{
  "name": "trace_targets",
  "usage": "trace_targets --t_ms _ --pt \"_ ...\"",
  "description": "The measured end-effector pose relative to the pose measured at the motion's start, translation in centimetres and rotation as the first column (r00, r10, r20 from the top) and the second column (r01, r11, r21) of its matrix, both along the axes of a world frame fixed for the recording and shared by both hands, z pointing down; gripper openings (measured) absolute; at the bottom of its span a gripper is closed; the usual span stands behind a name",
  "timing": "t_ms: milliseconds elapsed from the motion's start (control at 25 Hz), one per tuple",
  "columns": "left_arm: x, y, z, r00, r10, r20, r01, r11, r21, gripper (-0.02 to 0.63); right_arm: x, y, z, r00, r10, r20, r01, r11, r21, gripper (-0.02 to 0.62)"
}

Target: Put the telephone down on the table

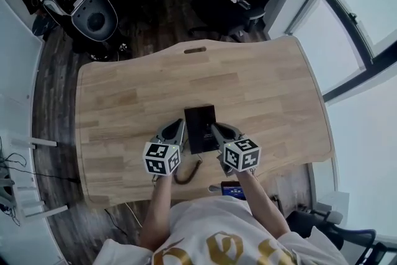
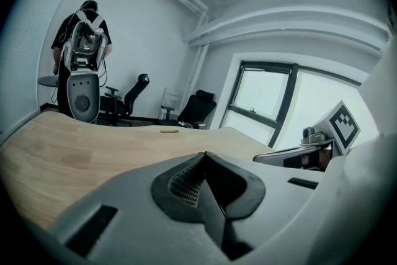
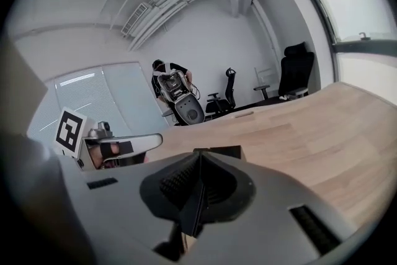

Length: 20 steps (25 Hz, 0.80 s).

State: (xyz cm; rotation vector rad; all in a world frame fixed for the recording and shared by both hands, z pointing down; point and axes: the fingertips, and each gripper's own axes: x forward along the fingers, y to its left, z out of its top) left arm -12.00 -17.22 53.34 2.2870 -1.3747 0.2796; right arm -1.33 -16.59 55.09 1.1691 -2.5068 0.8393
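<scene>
Both your left gripper (image 1: 179,128) and right gripper (image 1: 216,129) flank the telephone (image 1: 200,124), jaws closed empty, since it seems set down on the desk (image 1: 260,90).

Wooden table (image 1: 260,90) (matt, smooth grain)

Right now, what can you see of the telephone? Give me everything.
The telephone is a flat, black, rectangular unit that looks like matte plastic. It lies flat on the wooden table, in the middle of the half nearest the person, with its long side running away from them. A dark coiled cord trails from its near end toward the table edge. No keys or handset detail can be made out. The left gripper and right gripper flank it, fingers shut on nothing, so neither grips it.
</scene>
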Motion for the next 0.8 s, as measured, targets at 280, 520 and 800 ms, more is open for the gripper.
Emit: trace_targets --t_ms 280,520,800 --pt "-0.1 1.7 -2.3 1.000 -0.001 -0.018 0.002 0.999 0.049 0.009 0.1 1.6 -1.9 0.999 0.020 -0.044 -0.016 0.996 0.091 0.017" --pt "-0.6 3.1 -4.1 0.999 -0.015 -0.037 0.018 0.996 0.087 0.011 -0.1 2.7 -4.4 0.999 0.041 -0.035 -0.035 0.985 0.167 0.015" --pt "0.1 4.3 -4.6 1.000 0.000 -0.031 0.003 0.996 0.091 0.009 1.5 3.7 -5.6 0.995 0.064 -0.076 -0.046 0.977 0.210 0.012"
